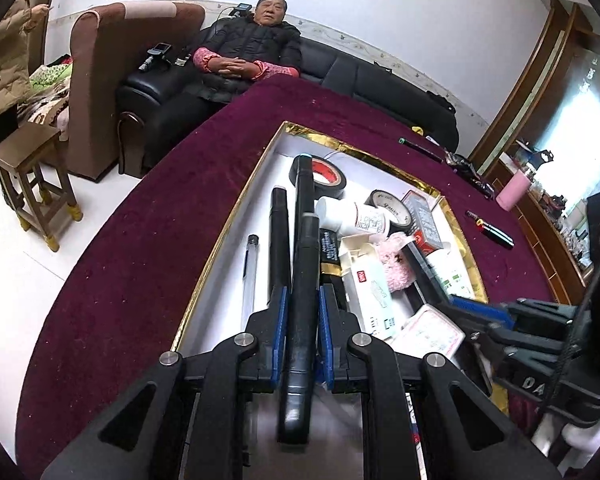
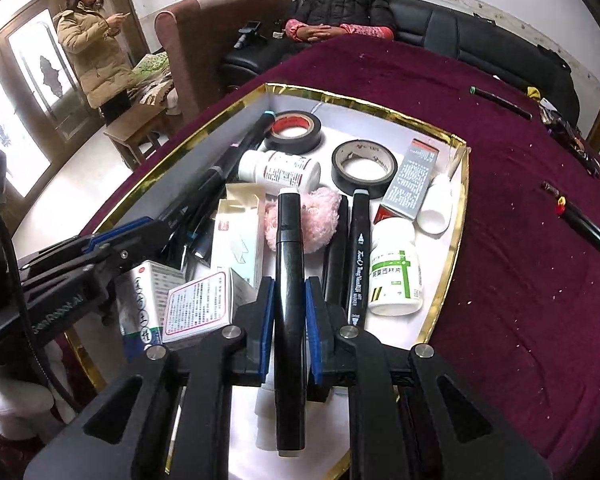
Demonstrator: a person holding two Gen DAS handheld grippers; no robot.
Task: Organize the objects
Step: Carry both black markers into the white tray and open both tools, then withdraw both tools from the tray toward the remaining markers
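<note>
Two hand-held tools hang over a gold-rimmed tray (image 2: 462, 184) on a counter (image 2: 500, 320) draped in dark red cloth, each carrying a black marker. The left tool (image 1: 303, 312) has its blue pads closed on a long dark marker (image 1: 302, 264) that points up the tray's left side toward a red-cored roll of black tape (image 1: 324, 174). The right tool (image 2: 290, 300) is likewise clamped on a black marker with a white tip (image 2: 288, 248), held above a pink fluffy item (image 2: 312, 216) near the tray's middle.

The tray already holds most of the clutter. Inside it lie the two tape rolls at the far end, with a white pill bottle (image 2: 280, 170) just in front of the red-cored one. A second bottle with a green label (image 2: 396, 268) sits near the right rim, and several cartons are crowded toward the near left corner. A loose marker (image 2: 358, 248) rests just left of the green-labelled bottle, and a clear pen (image 1: 250, 276) lies along the left wall.

The job looks well advanced but unfinished. Neither held marker has been set down yet. Outside the tray, to its right on the cloth, two more dark pens remain: one beyond the far corner (image 2: 500, 102) and one with a red and yellow mark (image 2: 580, 220).
</note>
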